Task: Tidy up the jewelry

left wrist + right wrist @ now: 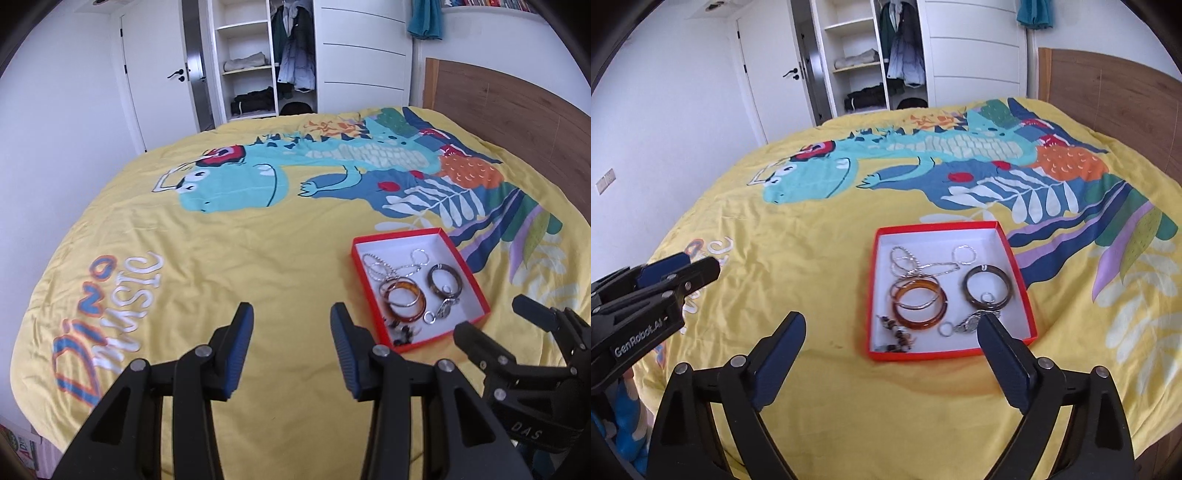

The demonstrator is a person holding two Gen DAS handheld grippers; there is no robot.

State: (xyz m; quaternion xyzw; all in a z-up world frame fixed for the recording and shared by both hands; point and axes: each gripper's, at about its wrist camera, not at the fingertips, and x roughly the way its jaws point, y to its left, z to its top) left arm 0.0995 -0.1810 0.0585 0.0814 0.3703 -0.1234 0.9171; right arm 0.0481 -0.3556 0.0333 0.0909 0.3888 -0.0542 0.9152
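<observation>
My jaws both gape empty; the jewelry sits gathered in the shallow red cardboard box at twelve o'clock, nothing left on the yellow dinosaur bedspread.

In the right wrist view, the right gripper's finger covers part of the box's near rim and the silver piece beside it. The dark beads in the box's near left corner are too small to identify. The headboard is cut off at the right edge.
</observation>
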